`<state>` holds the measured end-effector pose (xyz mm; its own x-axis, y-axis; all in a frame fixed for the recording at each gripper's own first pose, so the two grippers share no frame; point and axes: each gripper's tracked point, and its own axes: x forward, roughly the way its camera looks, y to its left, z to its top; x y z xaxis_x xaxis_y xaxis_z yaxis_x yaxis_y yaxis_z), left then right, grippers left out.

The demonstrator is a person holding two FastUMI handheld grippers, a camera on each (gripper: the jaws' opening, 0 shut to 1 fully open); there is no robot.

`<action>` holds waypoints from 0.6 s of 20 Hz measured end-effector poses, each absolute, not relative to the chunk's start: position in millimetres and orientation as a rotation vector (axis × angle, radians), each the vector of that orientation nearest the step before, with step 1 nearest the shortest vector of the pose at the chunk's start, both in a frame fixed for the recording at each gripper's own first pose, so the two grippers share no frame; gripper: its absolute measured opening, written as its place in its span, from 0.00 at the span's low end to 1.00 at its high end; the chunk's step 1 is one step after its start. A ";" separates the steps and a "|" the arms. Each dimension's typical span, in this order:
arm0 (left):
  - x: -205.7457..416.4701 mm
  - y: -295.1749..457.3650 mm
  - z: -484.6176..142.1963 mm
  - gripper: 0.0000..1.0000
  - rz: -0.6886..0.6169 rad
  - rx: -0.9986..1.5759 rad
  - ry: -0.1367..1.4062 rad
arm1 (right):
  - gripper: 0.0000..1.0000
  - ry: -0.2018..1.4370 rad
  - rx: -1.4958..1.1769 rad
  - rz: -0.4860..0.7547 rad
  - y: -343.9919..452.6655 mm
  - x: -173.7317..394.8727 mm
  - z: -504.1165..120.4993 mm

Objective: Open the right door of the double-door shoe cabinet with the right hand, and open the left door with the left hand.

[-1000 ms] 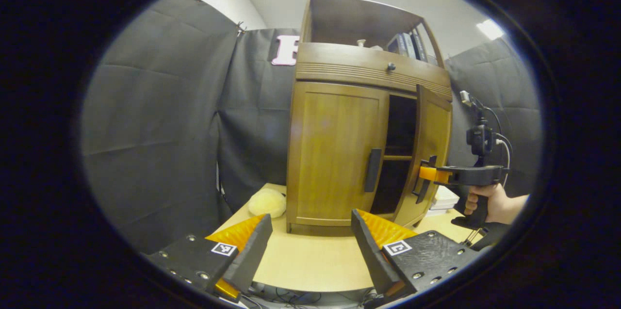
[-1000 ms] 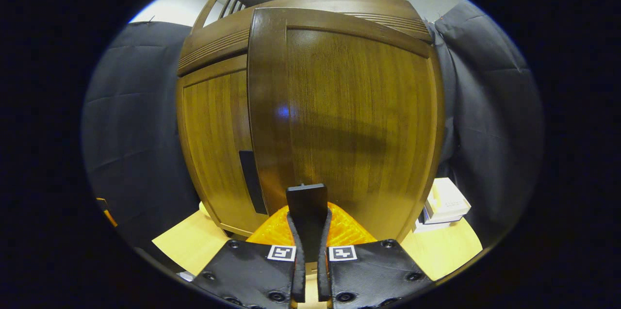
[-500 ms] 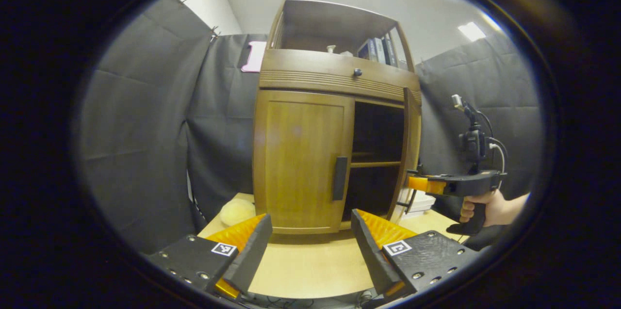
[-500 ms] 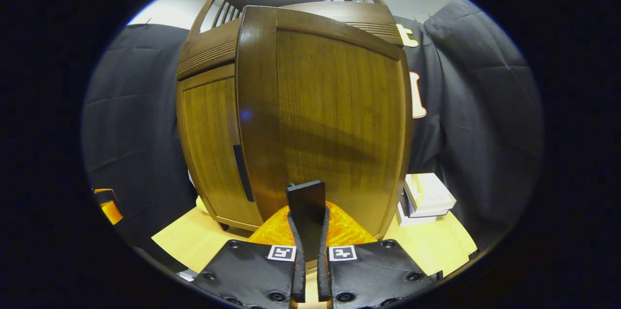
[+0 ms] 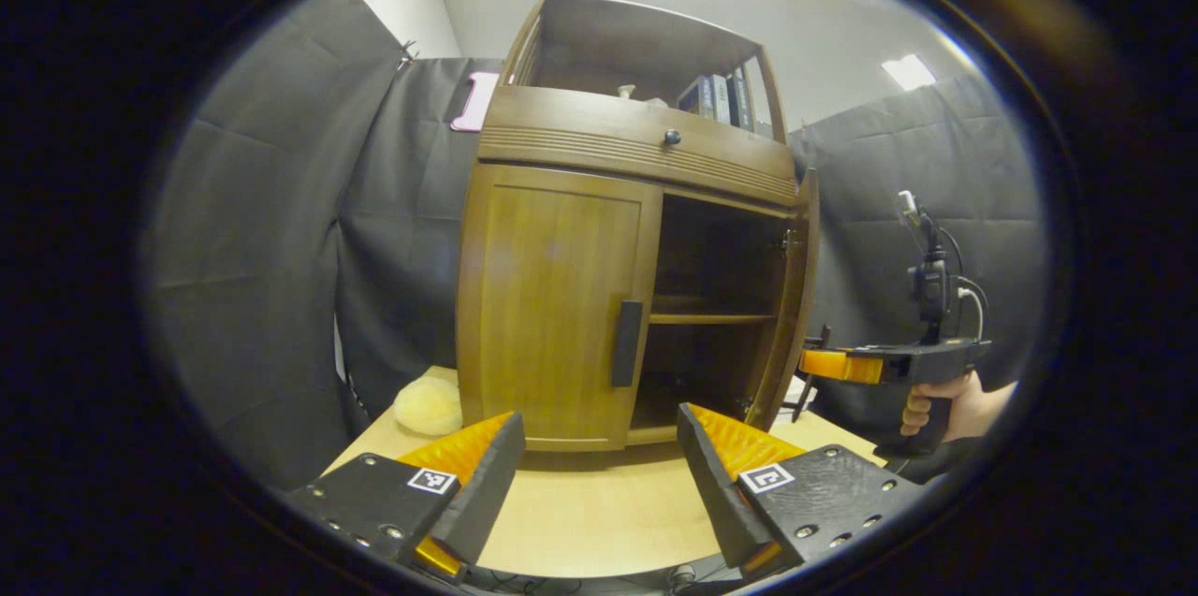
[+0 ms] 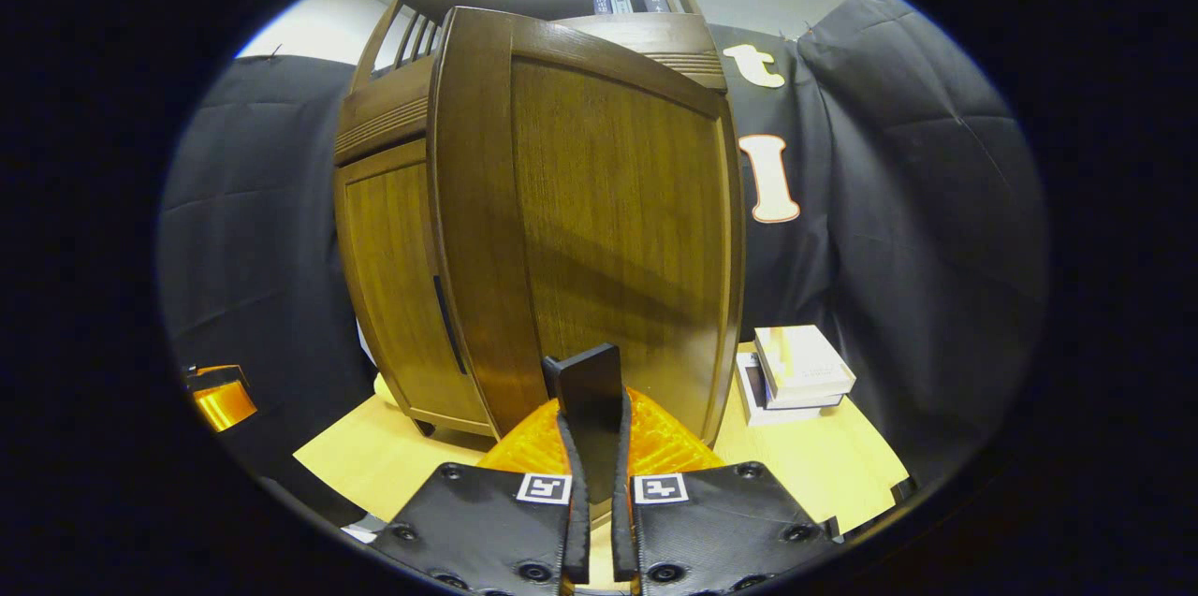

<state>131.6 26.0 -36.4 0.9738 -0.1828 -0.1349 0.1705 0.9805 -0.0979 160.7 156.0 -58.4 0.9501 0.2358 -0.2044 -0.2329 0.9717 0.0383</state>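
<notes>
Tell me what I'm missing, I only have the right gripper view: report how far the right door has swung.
Observer: In the left gripper view the right door stands swung well out, nearly edge-on, and the dark inside with a shelf is exposed.
Operator: Give me the left door's state.
Observer: The left door sits flush and closed, its dark handle untouched.
Operator: Report the left gripper.
Observer: The left gripper is open, fingers spread wide, above the table in front of the cabinet and short of that handle.
Operator: Confirm my grip.
Observer: From the side, the right gripper reaches the right door's handle; its orange fingers look closed on it.
</notes>
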 end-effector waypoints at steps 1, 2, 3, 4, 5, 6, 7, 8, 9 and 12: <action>133.7 25.2 -33.9 0.93 -0.183 -0.084 0.148 | 0.08 0.208 0.014 0.236 155.9 160.7 -58.4; 135.4 21.5 -36.2 0.93 -0.187 -0.084 0.151 | 0.11 0.206 0.013 0.234 155.6 161.1 -58.8; 134.5 19.9 -41.0 0.93 -0.187 -0.085 0.154 | 0.11 0.204 0.014 0.231 155.6 162.0 -57.9; 135.7 21.0 -42.1 0.93 -0.181 -0.084 0.155 | 0.10 0.204 0.015 0.229 155.0 161.8 -58.4; 135.9 19.7 -42.0 0.93 -0.175 -0.083 0.157 | 0.07 0.204 0.017 0.226 155.2 161.7 -57.8; 136.2 19.6 -41.3 0.93 -0.171 -0.084 0.159 | 0.10 0.204 0.019 0.222 154.3 162.1 -57.9; 136.3 18.9 -42.7 0.93 -0.172 -0.087 0.164 | 0.10 0.203 0.020 0.217 154.1 162.9 -57.3; 136.9 19.2 -43.6 0.93 -0.172 -0.092 0.169 | 0.13 0.203 0.019 0.211 153.5 163.4 -57.6; 137.8 19.3 -46.1 0.93 -0.173 -0.097 0.173 | 0.10 0.204 0.018 0.207 152.4 163.9 -56.8; 141.2 19.7 -51.6 0.93 -0.179 -0.107 0.184 | 0.10 0.203 0.021 0.192 150.0 165.2 -56.5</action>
